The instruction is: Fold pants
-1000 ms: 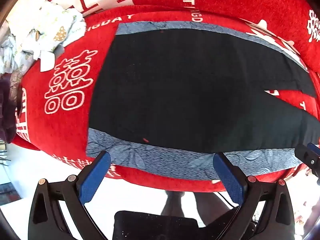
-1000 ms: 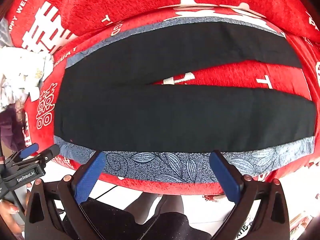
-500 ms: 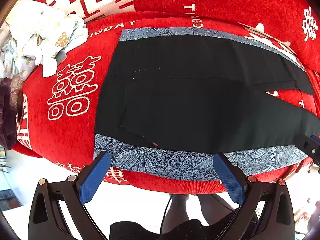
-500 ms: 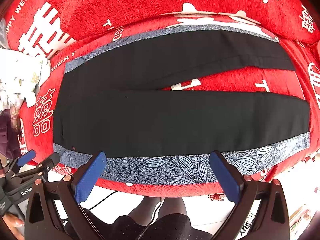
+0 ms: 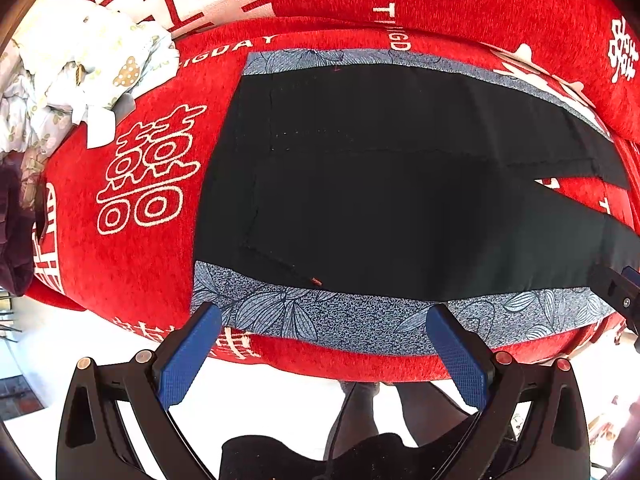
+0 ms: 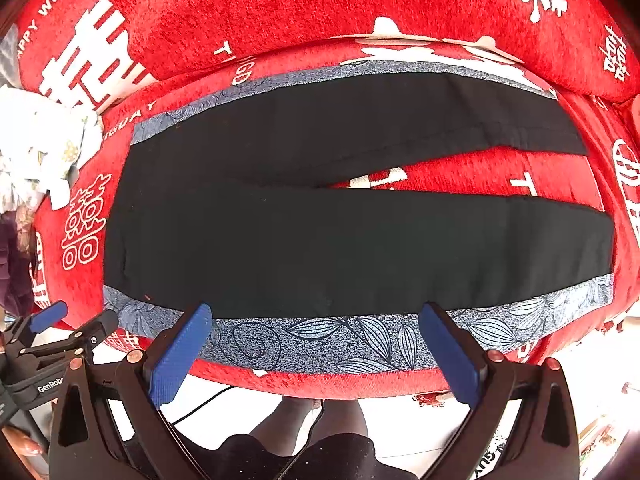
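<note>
Pants (image 5: 400, 200) spread flat on a red sofa seat (image 5: 132, 264) printed with white characters, seen first from the left wrist camera. Black fabric, blue-grey leaf-print strip (image 5: 340, 316) running along the near side seam, a matching strip along the far side. Waist end lies to the left, legs run off right and split apart, red cover showing in the gap. Left hand-held gripper (image 5: 326, 346) hovers at the near sofa edge just short of the leaf strip, jaws spread wide, nothing between the blue pads (image 5: 188, 354). Cannot tell whether the pad tips touch the cloth; looks like apart. Crumpled pale floral cloth (image 5: 80, 64) heaped at the far left of the seat, well apart from the pants. Red backrest cushion (image 5: 460, 4) behind. Tip of the other gripper pokes in at the right edge. Person's legs (image 5: 360, 412) below, on a white floor.

Right wrist camera: pants (image 6: 340, 248) full length, both legs visible, near leg longest across the frame, far leg angled away toward the backrest. Right hand-held gripper (image 6: 316, 344) also spread wide and empty, pads (image 6: 450, 354) over the near leaf strip (image 6: 340, 344) around mid-leg. Left hand-held gripper (image 6: 60, 328) visible at lower left, near the waist corner. Floral cloth (image 6: 40, 152) at far left.
</note>
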`<state>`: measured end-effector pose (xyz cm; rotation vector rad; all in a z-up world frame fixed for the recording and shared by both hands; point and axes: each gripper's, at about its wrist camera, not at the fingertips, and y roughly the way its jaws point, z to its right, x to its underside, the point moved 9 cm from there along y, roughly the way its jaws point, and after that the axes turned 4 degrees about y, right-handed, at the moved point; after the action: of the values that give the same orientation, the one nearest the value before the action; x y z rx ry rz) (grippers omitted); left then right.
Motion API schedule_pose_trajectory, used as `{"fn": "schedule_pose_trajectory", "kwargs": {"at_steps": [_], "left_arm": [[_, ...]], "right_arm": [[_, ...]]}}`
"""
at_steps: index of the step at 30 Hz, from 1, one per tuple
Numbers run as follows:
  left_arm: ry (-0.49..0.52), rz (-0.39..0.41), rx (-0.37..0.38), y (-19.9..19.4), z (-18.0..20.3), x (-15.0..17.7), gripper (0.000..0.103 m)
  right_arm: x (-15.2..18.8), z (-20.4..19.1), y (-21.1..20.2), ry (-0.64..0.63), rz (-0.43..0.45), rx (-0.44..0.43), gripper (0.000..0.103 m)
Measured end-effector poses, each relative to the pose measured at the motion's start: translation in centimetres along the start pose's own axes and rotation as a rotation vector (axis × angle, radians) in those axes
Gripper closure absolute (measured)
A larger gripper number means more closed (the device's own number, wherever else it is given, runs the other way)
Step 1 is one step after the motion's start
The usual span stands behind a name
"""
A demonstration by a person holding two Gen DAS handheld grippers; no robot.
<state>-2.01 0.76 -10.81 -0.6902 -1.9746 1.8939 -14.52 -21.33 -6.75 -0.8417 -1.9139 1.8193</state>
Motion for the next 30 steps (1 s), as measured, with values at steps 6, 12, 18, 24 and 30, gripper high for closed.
{"fn": "schedule_pose_trajectory", "kwargs": {"at_steps": [6,12,18,24,30], "left_arm": [[0.002,-0.01,-0.004,0.1,0.0,0.2,0.0],[-0.002,-0.008,-0.005,0.2,-0.1,0.2,0.0],[-0.007,-0.011,-0.005,0.3,-0.5,0.5,0.0],[-0.021,-0.013,-0.006,0.5,-1.1,0.7,0.0],[-0.013,-0.009,-0.013,0.8,-1.4,0.8,0.0]], "right_arm": [[0.2,0.4,0.1,0.005,-0.001,0.01,0.0],[0.2,0.5,0.3,-0.001,0.002,0.025,0.0],[0.2,0.3,0.4,-0.013,0.01,0.033,0.0],[0.5,0.3,0.5,-0.006,0.013,0.039,0.0],[0.8,0.4,0.8,-0.007,0.011,0.048,0.0]]}}
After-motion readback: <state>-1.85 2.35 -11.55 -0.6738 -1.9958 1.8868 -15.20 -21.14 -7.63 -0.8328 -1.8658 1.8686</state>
